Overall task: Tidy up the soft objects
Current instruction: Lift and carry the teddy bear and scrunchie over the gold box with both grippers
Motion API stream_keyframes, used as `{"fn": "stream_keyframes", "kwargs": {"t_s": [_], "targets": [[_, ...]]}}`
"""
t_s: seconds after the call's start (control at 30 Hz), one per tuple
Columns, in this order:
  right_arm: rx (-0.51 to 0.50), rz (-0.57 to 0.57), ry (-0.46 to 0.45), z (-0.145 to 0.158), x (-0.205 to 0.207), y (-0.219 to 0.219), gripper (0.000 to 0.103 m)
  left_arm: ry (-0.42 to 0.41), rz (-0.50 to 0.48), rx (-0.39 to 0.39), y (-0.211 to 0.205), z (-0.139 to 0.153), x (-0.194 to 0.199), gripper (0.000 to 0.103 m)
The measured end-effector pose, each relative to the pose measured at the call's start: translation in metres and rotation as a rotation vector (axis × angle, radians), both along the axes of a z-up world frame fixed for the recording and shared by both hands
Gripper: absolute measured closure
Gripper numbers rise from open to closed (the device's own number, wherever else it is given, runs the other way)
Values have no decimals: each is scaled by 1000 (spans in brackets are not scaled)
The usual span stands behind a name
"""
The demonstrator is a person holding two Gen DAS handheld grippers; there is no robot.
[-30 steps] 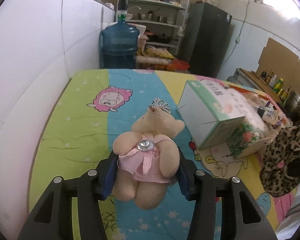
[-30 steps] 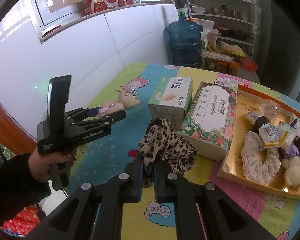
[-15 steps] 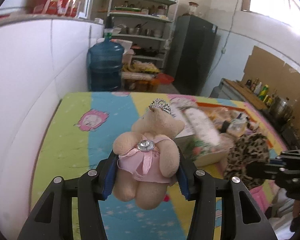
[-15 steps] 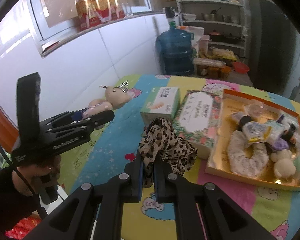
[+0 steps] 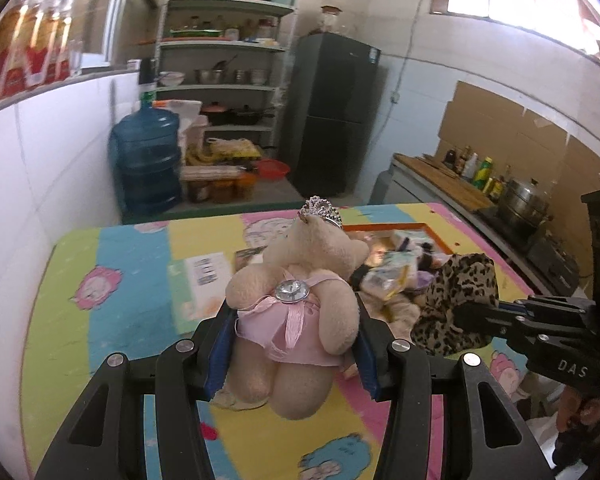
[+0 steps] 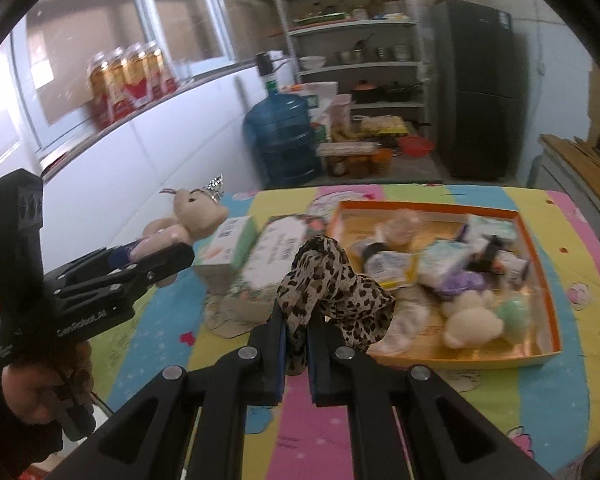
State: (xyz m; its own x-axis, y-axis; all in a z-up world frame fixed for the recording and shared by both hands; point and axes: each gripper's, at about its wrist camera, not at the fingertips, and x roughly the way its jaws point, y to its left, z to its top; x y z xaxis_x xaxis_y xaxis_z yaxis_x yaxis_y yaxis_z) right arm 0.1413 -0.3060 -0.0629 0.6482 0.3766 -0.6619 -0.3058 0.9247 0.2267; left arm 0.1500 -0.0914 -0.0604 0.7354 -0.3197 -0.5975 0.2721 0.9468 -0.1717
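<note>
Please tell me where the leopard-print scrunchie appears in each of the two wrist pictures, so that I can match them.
Left wrist view: the leopard-print scrunchie is at the right of centre, pinched at the tip of the right hand-held gripper.
Right wrist view: the scrunchie is at the centre, rising between this gripper's shut fingers.
Shared landmark: the blue water jug beyond the table.

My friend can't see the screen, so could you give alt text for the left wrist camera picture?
A black claw grips a beige teddy bear in a pink dress and tiara above a colourful cartoon tablecloth. At right, a second claw holds a leopard-print cloth near an orange-rimmed box; kitchen shelves behind.
</note>
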Motion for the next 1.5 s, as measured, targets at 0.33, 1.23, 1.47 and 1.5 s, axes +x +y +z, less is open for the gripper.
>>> {"fn": "stream_keyframes", "kwargs": {"t_s": [0.33,1.23,1.47,1.5], "targets": [[13,-92,-31,6,14,-53,94,-1,-55,11,-51,8,21,50],[59,-160,18,-25,82,-149,94,78,-121,54,-160,-25,97,50],[42,-144,39,-35,100,-155,94,118,-110,71,-174,-42,114,50],[41,-142,42,-37,101,-156,94,125,-109,74,-176,-44,115,50]]}}
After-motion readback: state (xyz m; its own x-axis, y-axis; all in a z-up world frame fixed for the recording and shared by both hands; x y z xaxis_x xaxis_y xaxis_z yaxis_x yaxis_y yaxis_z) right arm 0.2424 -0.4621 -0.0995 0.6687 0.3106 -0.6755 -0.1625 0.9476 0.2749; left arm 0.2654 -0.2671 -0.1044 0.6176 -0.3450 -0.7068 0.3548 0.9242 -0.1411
